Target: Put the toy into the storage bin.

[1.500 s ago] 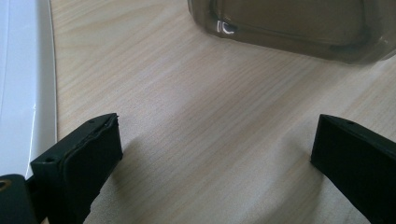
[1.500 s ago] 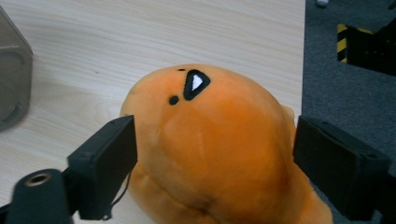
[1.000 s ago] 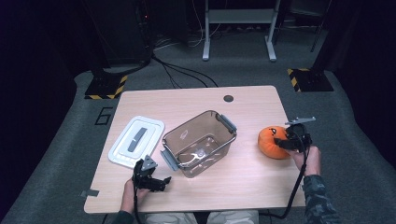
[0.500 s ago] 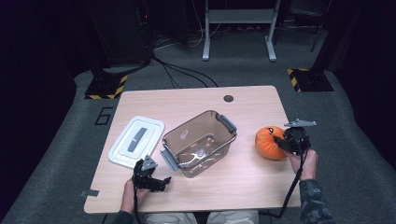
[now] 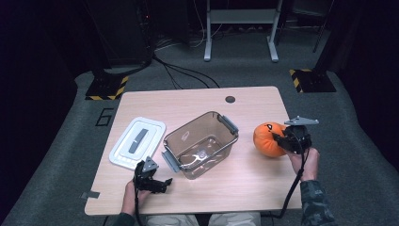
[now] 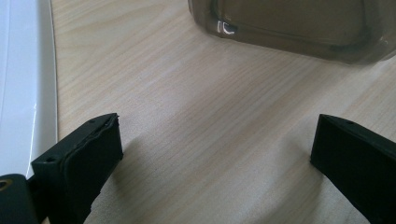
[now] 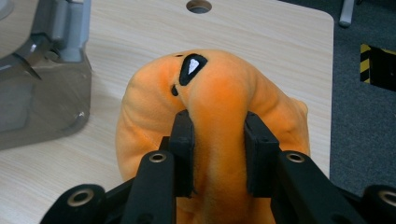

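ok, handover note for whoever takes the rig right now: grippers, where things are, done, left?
Right gripper: shut on the orange plush pumpkin, fingers pinching a fold of it; it has just finished closing and is lifting.
Left gripper: open, nothing between its fingers, resting low over the table near its front edge.
Clear bin: mid-table, open, left of the pumpkin.
White lid: flat on the table, left of the bin.
Done: pumpkin grasped.
Left, probably: carry the pumpkin into the bin, then fit the lid.

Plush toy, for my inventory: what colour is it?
Orange plush toy with black markings; clearest in the right gripper view.
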